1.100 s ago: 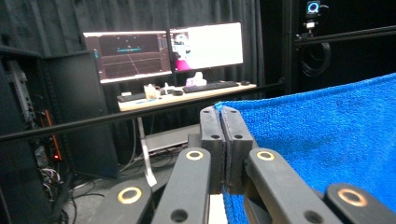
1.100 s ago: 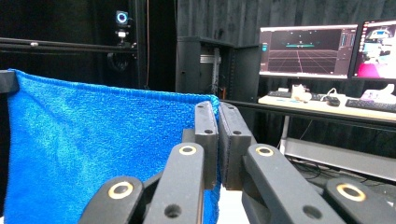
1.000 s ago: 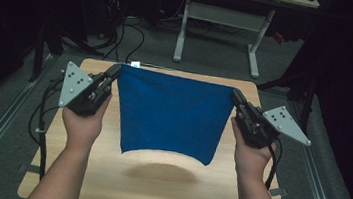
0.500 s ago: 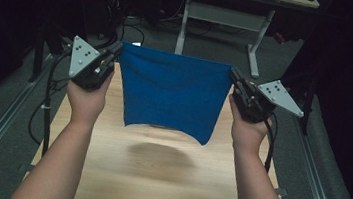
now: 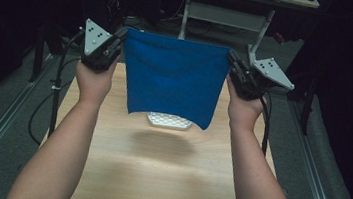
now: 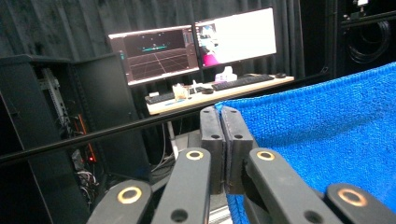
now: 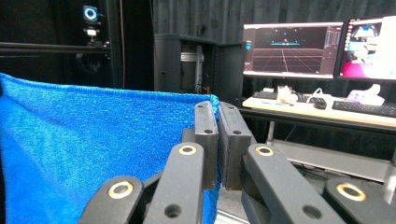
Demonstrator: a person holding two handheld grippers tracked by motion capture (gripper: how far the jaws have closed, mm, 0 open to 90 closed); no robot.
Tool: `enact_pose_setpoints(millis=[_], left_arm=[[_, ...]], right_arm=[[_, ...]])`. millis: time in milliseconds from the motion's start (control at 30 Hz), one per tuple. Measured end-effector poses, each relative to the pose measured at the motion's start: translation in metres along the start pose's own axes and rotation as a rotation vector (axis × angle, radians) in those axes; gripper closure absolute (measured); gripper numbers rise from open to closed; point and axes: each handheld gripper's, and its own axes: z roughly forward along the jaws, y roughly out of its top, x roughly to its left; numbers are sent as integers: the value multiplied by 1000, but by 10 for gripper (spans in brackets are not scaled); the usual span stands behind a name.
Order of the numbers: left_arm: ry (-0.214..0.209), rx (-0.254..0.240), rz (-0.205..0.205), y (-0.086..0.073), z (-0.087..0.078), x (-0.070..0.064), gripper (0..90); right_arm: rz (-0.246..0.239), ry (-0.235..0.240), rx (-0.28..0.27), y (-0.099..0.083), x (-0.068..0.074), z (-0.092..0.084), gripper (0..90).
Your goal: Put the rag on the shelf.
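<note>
Cloth (image 5: 173, 79) between left gripper (image 5: 116, 42) and right gripper (image 5: 232, 65).

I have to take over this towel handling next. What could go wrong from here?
1. Each gripper, left and right, pinches only a top corner of the blue towel, so a corner could slip free.
2. The hanging hem partly hides the white perforated tray and could snag it when lowered.

Tongs (image 7: 218, 114) pinched onto blue towel (image 7: 93, 144) corner; monitors (image 7: 322, 44) behind.
</note>
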Motion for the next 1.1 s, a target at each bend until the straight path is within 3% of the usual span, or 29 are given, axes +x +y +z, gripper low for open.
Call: enact_pose_setpoints(millis=[233, 367, 500, 567, 633, 733, 933, 1100], left_arm=[[2, 32, -2, -5, 24, 6, 894], [10, 100, 42, -17, 40, 7, 893], [11, 144, 26, -29, 54, 10, 893], [9, 149, 16, -33, 58, 10, 894], [9, 144, 31, -39, 60, 8, 894], [-1, 170, 36, -52, 64, 7, 894], [-24, 241, -6, -87, 73, 3, 893], [-68, 309, -28, -118, 77, -2, 893]], right_arm=[[1, -17, 28, -4, -11, 22, 880], [-15, -24, 59, -12, -15, 34, 880], [-33, -34, 106, -23, -19, 46, 880], [-46, -42, 125, -28, -21, 52, 879], [-48, -49, 130, -33, -24, 56, 879], [-41, -48, 157, -42, -28, 62, 879], [-45, -51, 231, -69, -33, 72, 880], [-51, -44, 301, -96, -37, 75, 879]])
